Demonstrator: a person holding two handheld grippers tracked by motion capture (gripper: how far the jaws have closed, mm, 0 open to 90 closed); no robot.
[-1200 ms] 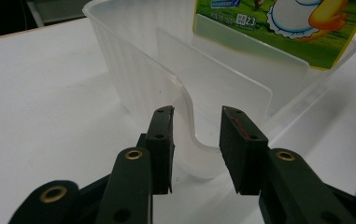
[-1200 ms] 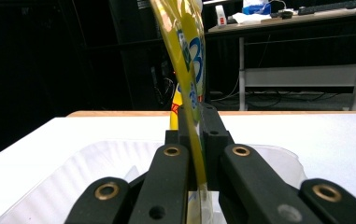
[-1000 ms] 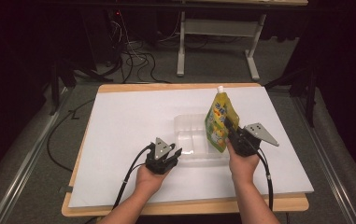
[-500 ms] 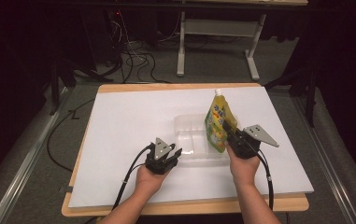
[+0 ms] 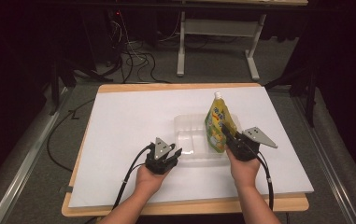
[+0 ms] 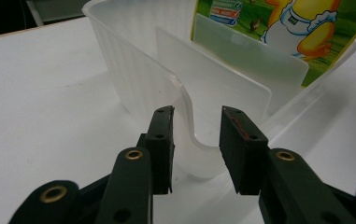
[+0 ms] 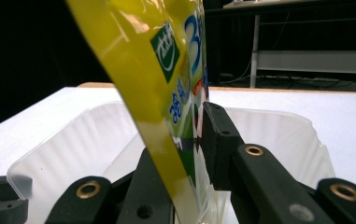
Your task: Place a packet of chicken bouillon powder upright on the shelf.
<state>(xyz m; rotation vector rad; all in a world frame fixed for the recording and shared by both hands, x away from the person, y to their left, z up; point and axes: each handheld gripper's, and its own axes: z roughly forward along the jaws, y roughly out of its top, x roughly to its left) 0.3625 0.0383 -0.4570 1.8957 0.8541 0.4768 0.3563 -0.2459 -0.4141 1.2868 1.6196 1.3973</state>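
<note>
White sheet over a wooden worktop (image 5: 119, 140), dark room behind: a yellow pouch (image 5: 217, 122) stands upright in the right-hand compartment of a clear tray (image 5: 185, 125).

Glossy and printed with a cartoon duck, white-capped, the pouch looks limp and top-heavy. The right gripper (image 5: 225, 133) has it between its jaws, which have just been easing apart; the near jaw hides behind the film, so whether the pads press on it I cannot tell. Let go crooked, the pouch could flop over the tray's wall. The left gripper (image 6: 195, 140), jaws partly apart, straddles the tray's near rim without visibly pinching; a nudge could slide the light tray.
</note>
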